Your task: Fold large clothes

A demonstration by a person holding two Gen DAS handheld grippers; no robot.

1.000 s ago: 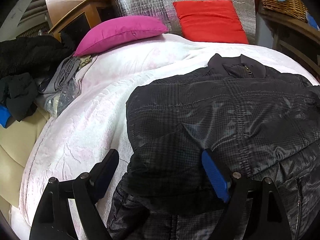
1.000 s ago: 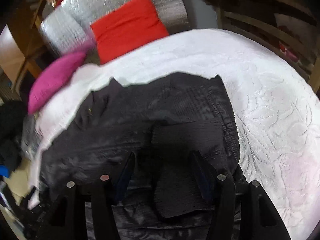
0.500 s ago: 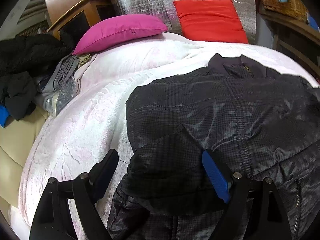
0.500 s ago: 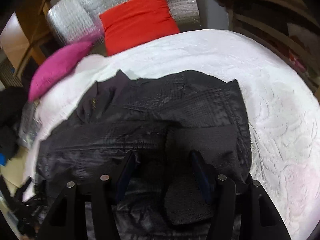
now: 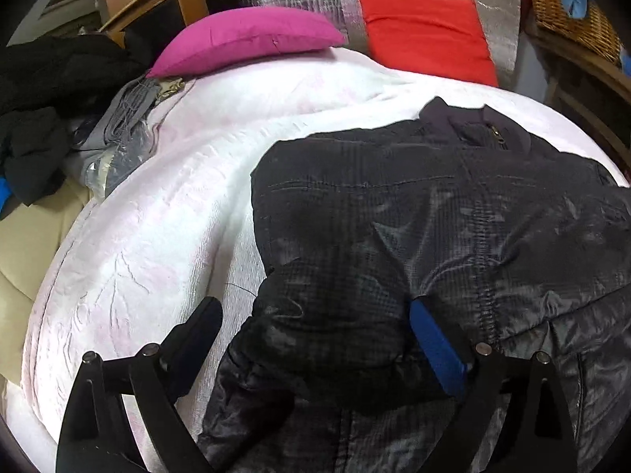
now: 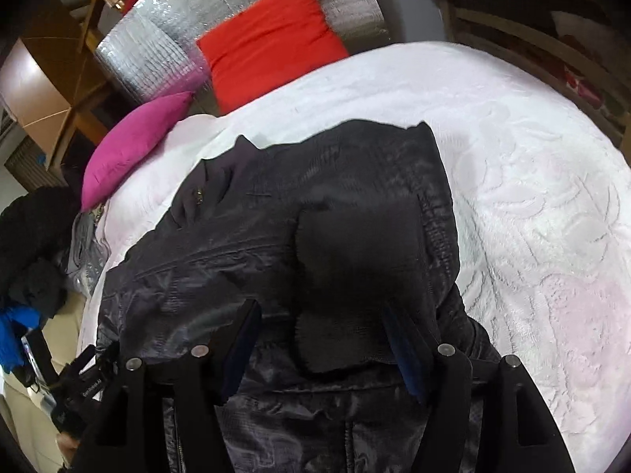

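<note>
Jacket (image 5: pixel 453 213) fabric sits between your fingers on both sides. Your left gripper (image 5: pixel 315 327) has its jaws opening wide: the blue pad (image 5: pixel 435 345) rests against the folded-in sleeve (image 5: pixel 335 315), while the other finger stands clear over the white bedspread (image 5: pixel 157 216), so nothing is clamped. Your right gripper (image 6: pixel 319 339) is opening too, with the knit cuff (image 6: pixel 355 287) of the other sleeve lying loose between its jaws and neither pad pressing on it.

Small white lettering shows on the black device (image 6: pixel 84 390) at the lower left of the right wrist view, but it is too small to read. No label shows on the garment.

It is a dark, slightly shiny quilted jacket with a fine check texture, lying front up with both sleeves folded across the chest. Its collar (image 5: pixel 469 122) and a brass-coloured zip pull point toward the head edge of the bed. It lies across the middle of the bedspread, closer to the foot edge near you.

Beyond it, a magenta pillow (image 5: pixel 244 43) and a red cushion (image 5: pixel 426 35) sit at the head edge, and dark clothes (image 5: pixel 43 118) are heaped off the left edge.
</note>
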